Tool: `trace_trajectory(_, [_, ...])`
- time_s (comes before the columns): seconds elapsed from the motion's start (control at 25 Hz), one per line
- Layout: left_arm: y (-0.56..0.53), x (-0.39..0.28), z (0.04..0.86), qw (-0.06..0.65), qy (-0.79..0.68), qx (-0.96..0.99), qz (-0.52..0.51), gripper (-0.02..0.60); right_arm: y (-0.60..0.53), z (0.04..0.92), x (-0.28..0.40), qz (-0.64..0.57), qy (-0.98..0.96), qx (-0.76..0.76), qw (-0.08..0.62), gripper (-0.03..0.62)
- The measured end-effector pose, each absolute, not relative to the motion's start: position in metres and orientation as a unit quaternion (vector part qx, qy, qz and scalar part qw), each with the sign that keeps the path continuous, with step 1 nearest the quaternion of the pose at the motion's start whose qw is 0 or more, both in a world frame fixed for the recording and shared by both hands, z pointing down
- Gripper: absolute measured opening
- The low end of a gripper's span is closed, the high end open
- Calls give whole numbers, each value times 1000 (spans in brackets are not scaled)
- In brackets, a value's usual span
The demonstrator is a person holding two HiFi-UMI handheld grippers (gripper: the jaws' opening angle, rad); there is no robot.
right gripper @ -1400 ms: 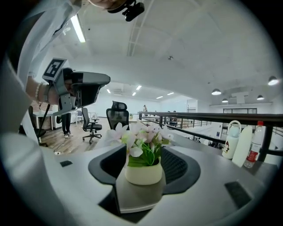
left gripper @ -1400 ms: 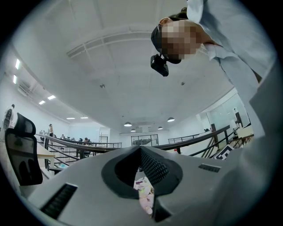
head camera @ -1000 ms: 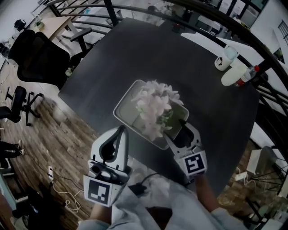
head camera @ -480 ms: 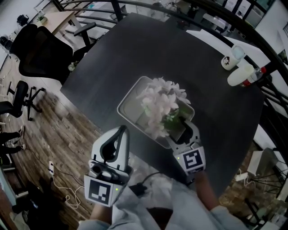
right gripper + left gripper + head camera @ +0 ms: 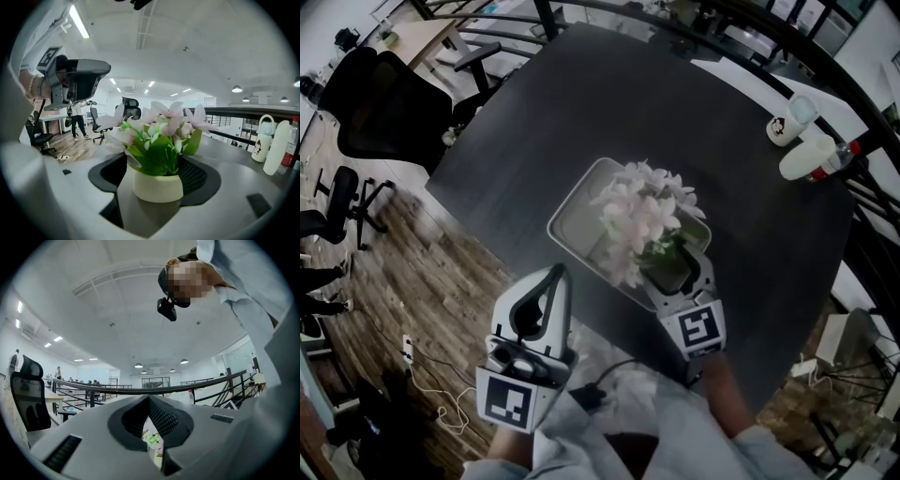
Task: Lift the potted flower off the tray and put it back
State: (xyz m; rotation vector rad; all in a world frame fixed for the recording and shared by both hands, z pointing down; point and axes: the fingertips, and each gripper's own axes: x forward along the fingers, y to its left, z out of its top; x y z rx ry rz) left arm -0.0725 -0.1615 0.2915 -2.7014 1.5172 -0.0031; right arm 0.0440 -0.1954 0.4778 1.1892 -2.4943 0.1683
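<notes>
Dark counter [image 5: 581, 112] carried everything. At its near edge the right claw [image 5: 677, 265] had just been opening, its jaws apart on either side of the pot of the potted flower [image 5: 642, 220], which stood at the near right end of the tray [image 5: 574, 223]. Left of it, the left claw [image 5: 553, 274] hung closed and empty.

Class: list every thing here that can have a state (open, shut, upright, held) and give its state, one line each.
potted flower: upright in the tray, not gripped.
tray: flat on the table, holding the potted flower.
right gripper: open; jaws have just been opening, potted flower between them.
left gripper: shut, empty.
red-capped bottle: upright, cap on.
</notes>
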Motion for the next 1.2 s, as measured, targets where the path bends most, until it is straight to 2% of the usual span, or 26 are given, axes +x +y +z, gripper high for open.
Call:
trace_trajectory(0.56, [-171, -84, 301, 13, 488, -873, -2, 0, -214, 485, 30, 66, -883, 428, 184, 380])
trace_trajectory(1.2, [-177, -88, 308, 4, 487, -873, -5, 0, -227, 491, 31, 57, -878, 438, 184, 366])
